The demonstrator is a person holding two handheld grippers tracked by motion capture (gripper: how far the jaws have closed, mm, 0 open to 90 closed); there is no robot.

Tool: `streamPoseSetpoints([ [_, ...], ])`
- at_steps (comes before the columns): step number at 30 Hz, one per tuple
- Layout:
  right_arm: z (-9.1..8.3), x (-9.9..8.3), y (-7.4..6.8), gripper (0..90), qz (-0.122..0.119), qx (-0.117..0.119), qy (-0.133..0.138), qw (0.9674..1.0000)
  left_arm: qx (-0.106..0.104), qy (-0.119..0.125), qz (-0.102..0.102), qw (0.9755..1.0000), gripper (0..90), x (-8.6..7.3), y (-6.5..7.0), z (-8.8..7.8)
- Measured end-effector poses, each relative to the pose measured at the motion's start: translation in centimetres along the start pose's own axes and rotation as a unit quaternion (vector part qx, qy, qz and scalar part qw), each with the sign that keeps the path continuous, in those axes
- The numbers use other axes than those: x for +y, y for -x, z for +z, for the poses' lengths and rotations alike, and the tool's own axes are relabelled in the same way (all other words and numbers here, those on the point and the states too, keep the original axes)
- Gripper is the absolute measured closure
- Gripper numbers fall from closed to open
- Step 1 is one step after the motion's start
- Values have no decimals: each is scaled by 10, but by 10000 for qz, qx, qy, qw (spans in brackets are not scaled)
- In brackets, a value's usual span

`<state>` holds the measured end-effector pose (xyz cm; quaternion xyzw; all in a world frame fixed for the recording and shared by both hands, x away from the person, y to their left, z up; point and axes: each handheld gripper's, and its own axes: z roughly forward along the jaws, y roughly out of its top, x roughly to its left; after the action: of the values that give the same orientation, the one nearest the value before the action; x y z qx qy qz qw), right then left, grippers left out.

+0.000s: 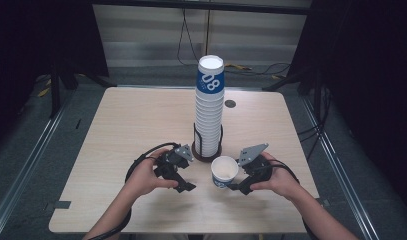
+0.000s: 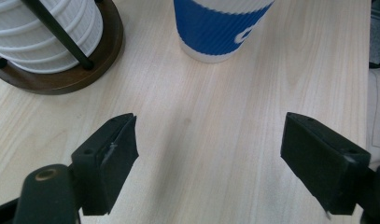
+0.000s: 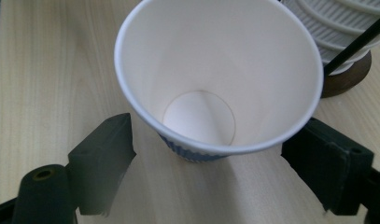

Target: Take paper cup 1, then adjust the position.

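The top cup (image 1: 210,75) of the tall stack reads "08", while both claws, left (image 1: 187,186) and right (image 1: 234,186), stand open beside the single cup (image 1: 224,171)

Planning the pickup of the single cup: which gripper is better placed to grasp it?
Right, probably. The right gripper already has the single cup between its open jaws; the left gripper points at bare table, the cup farther ahead.

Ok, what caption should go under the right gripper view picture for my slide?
Open claw around an empty paper cup standing on the wooden table, beside the cup stack.
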<state>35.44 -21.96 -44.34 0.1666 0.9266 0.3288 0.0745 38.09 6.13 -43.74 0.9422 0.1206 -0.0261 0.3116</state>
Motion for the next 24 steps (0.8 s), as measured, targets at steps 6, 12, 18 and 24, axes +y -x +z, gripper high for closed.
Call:
streamPoseSetpoints([
  [6, -2, -4, 0, 157, 28, 25, 18, 10000, 7, -3, 0, 10000, 186, 0, -1, -1],
  [12, -3, -9, -3, 153, 68, 68, 41, 9999, 27, 15, -30, 10000, 186, -3, -2, -2],
  [18, -6, -12, -3, 150, 134, 69, 85, 9998, 15, 3, -36, 10000, 186, -8, -5, -4],
  [24, -9, -17, -3, 148, 226, 57, 165, 9996, 9, 32, -127, 9999, 185, -15, -6, -6],
])
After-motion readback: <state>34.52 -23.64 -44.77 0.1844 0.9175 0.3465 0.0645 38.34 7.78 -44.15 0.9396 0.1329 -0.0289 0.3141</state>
